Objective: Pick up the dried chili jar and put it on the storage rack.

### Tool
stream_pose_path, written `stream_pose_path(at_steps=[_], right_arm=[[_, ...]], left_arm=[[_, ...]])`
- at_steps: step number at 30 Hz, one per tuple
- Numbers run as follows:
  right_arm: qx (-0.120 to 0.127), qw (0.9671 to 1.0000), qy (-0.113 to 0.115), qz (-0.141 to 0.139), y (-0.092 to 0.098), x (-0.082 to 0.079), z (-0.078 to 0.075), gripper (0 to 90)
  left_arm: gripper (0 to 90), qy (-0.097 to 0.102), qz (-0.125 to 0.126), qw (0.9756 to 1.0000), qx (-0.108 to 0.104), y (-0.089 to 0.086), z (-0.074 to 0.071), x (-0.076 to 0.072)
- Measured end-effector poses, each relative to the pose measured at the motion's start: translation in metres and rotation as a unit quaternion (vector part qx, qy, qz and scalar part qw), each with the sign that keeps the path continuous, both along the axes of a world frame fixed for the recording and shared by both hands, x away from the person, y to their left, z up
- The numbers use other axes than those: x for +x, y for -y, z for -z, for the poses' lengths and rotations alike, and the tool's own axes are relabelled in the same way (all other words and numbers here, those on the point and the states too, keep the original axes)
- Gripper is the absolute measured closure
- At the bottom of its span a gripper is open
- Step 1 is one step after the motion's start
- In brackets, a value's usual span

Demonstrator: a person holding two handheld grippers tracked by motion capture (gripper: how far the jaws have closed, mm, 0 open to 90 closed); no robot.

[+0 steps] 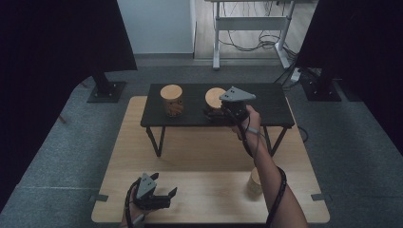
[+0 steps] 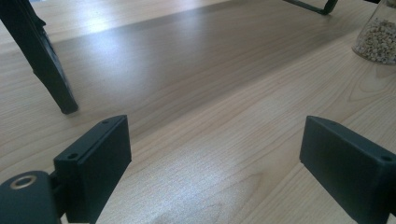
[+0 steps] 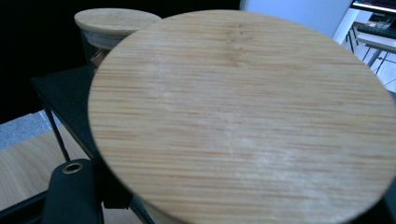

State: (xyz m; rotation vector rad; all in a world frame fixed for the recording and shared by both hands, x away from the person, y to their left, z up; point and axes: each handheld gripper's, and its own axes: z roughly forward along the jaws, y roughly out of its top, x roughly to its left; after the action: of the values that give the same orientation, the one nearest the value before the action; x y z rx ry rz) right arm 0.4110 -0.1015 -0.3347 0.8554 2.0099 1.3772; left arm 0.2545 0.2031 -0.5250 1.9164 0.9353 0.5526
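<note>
The round, pale bamboo-lidded glass jar (image 1: 215,100) stands on the small black raised shelf (image 1: 266,102), directly in front of the right gripper (image 1: 219,113), whose jaws are closed in on the jar's body beneath the lid; in the right gripper view the striped wooden disc of that lid (image 3: 243,116) sits just above the jaws and hides the contact itself. Beyond it, on the same shelf and well apart from the gripper, stands a second glass jar with a matching bamboo lid and brown contents (image 1: 171,100), seen past the held lid's edge in the right gripper view (image 3: 114,23). The shelf rests on thin black angled legs on the light wooden counter (image 1: 199,152). Below the person's right forearm, near the counter's front edge, stands a third clear jar filled with pale grains (image 1: 255,182), which the left gripper view shows off at its upper corner (image 2: 378,39). The left gripper (image 1: 172,195) hovers low over the counter's front part, its jaws spread wide with bare wood between them, one black shelf leg (image 2: 49,70) standing beyond it.
</note>
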Motion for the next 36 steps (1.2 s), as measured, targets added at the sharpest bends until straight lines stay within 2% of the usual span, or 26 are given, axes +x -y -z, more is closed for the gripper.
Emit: stream_pose_path(at_steps=[3, 10, 14, 19, 26, 28, 36], right_arm=[[-0.01, 0.9999, 0.001, 0.004, -0.001, 0.004, 0.002, 25.2], [-0.007, 0.9999, -0.009, 0.011, 0.0, 0.013, 0.008, 25.2], [-0.019, 0.9995, -0.014, 0.019, -0.001, 0.018, 0.013, 25.2], [-0.004, 0.9993, -0.027, 0.025, 0.0, 0.023, 0.017, 25.2], [-0.005, 0.9983, -0.039, 0.043, -0.002, 0.028, 0.019, 23.5], [-0.001, 0.9983, -0.042, 0.041, -0.001, 0.028, 0.019, 23.6], [-0.013, 0.9983, -0.043, 0.038, -0.001, 0.029, 0.019, 22.7]], left_arm=[[8.6, 0.0, 0.0, 1.0, 0.001, 0.0, 0.0, 0.0], [8.6, 0.001, 0.0, 1.0, 0.001, -0.001, 0.0, 0.0], [8.6, 0.001, 0.0, 1.0, 0.002, 0.0, 0.0, 0.0], [8.6, 0.001, 0.0, 1.0, 0.003, 0.0, 0.0, 0.0], [8.5, 0.001, 0.003, 1.0, 0.004, 0.001, 0.001, -0.001], [8.5, 0.001, 0.003, 1.0, 0.004, 0.001, 0.001, -0.001], [8.5, 0.001, 0.003, 1.0, 0.006, 0.001, 0.001, -0.001]])
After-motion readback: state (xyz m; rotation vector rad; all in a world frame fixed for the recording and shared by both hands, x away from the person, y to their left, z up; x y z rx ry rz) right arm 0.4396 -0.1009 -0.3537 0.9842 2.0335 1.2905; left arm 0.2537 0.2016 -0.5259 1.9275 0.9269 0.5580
